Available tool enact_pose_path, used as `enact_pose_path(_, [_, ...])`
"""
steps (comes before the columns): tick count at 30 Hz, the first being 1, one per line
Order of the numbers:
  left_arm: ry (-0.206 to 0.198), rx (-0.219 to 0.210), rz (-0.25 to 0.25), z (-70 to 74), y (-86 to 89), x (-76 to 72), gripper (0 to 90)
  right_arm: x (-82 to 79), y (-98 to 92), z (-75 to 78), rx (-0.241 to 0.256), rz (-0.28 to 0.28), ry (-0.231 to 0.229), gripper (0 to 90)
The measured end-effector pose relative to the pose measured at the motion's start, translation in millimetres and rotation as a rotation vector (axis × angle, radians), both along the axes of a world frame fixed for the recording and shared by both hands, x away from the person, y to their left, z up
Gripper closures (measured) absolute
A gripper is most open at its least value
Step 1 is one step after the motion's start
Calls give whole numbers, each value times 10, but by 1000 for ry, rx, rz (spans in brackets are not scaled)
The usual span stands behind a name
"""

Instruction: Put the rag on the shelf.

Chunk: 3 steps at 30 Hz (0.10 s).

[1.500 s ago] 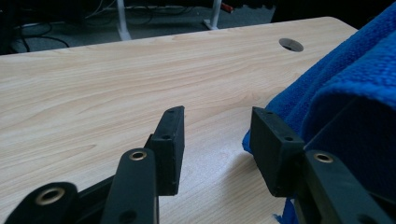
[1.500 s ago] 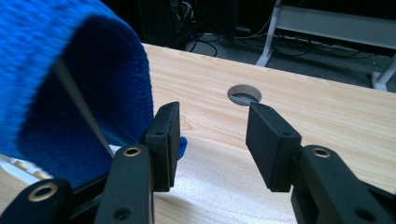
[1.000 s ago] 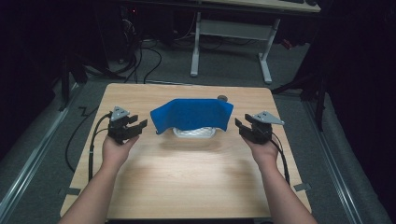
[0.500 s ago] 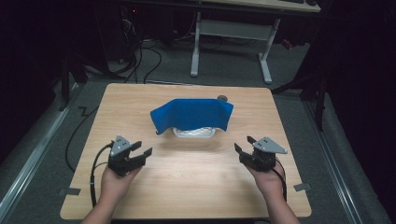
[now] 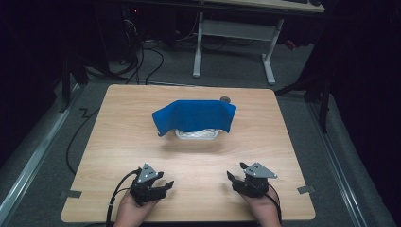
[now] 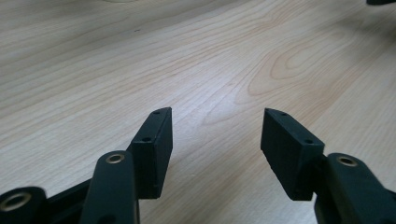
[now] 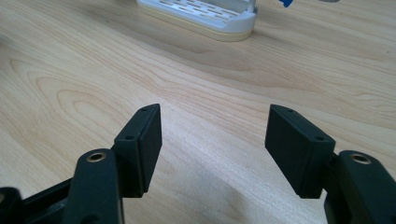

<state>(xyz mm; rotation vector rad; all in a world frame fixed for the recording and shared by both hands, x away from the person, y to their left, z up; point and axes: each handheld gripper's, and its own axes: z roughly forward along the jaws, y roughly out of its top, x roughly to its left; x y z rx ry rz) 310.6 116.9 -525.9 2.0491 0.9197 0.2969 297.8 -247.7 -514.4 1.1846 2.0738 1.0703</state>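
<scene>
A blue cloth (image 5: 195,116) drapes over a white slotted basket (image 5: 196,134) at the middle of the wooden table (image 5: 118,142). The basket (image 7: 205,14) also shows at the top of the right gripper view, with a scrap of the blue cloth (image 7: 286,3) beside it. My left gripper (image 5: 161,181) rests low near the table's front edge at the left, open with nothing between its jaws. My right gripper (image 5: 235,177) sits at the front right, likewise open and holding nothing. Both are well short of the cloth.
A small dark round object (image 5: 225,100) lies on the table just behind the cloth. Cables (image 5: 75,137) trail off the table's left side. A desk frame (image 5: 231,42) stands beyond the table. Tape tabs (image 5: 70,194) mark the front corners.
Both grippers have drawn back from beside the cloth-covered basket toward the table's front edge, staying open. The cloth and basket have not moved.
</scene>
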Motion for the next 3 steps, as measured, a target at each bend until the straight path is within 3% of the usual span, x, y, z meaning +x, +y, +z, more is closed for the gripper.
enact_pose_path(3, [5,18,4,-24,18,1,441,-3,5,-14,-15,12,-6,368])
